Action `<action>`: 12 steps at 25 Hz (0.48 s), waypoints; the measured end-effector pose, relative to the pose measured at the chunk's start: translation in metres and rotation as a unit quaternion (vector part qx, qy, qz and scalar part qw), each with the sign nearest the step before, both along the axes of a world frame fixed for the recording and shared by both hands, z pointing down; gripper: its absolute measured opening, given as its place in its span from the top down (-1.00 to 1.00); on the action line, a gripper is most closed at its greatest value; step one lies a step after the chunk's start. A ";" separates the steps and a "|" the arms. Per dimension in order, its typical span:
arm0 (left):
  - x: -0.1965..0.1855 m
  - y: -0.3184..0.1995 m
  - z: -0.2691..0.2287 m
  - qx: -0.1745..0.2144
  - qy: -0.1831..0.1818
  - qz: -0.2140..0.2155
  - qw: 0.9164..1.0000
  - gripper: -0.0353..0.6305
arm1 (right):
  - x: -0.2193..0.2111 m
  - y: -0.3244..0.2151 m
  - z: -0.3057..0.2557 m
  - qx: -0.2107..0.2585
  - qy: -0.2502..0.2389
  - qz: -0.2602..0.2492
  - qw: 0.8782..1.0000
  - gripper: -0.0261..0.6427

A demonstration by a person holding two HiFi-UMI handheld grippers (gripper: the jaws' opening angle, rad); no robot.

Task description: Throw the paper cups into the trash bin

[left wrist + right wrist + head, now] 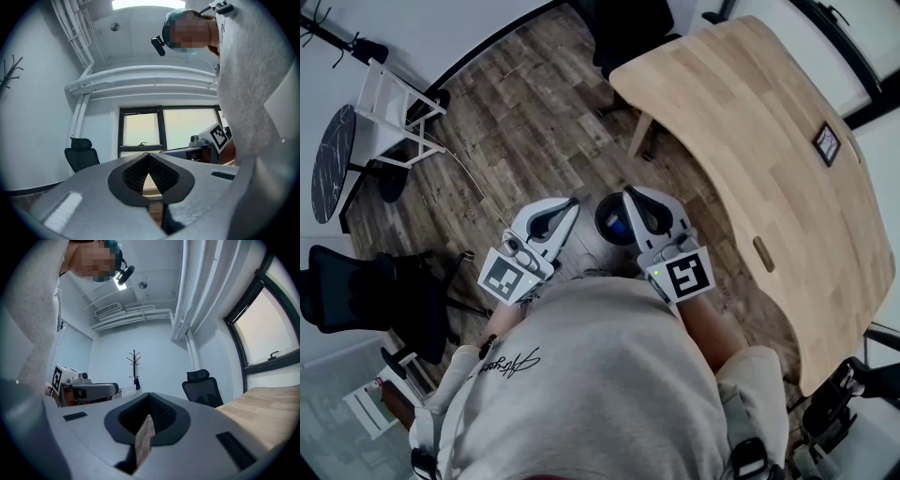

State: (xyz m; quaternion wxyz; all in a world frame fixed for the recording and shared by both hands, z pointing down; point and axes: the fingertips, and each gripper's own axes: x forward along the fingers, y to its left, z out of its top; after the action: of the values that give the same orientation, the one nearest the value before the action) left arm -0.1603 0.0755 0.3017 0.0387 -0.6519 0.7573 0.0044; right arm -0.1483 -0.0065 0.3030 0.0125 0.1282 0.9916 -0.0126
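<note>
Standing over a round, white-rimmed dark trash bin [614,217] on the floor off the bare pale wooden bench [750,122] edge, a person holds left claw [570,204] and right claw [630,195] clenched, empty; no paper cup shows, though one would likely be light, crushable and best pinched gently at the rim.

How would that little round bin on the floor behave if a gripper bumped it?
The bin looks small and open-topped, so it is probably light and easily shoved. On the smooth wooden floor it would likely slide. Seen only from above, its tippiness is unclear.
</note>
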 end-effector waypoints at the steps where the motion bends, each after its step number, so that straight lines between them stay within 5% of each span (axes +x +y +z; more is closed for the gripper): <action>1: 0.000 0.000 0.000 0.004 -0.002 0.001 1.000 0.88 | 0.000 0.000 0.001 -0.005 0.000 0.000 1.000 0.89; 12: -0.004 -0.001 -0.003 0.011 -0.004 0.003 1.000 0.88 | -0.004 -0.003 0.004 -0.012 0.005 -0.001 1.000 0.89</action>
State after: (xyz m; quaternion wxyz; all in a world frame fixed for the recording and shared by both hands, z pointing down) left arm -0.1648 0.0744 0.2989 0.0493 -0.6538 0.7550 0.0104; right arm -0.1527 -0.0097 0.3071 0.0090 0.1290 0.9913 -0.0251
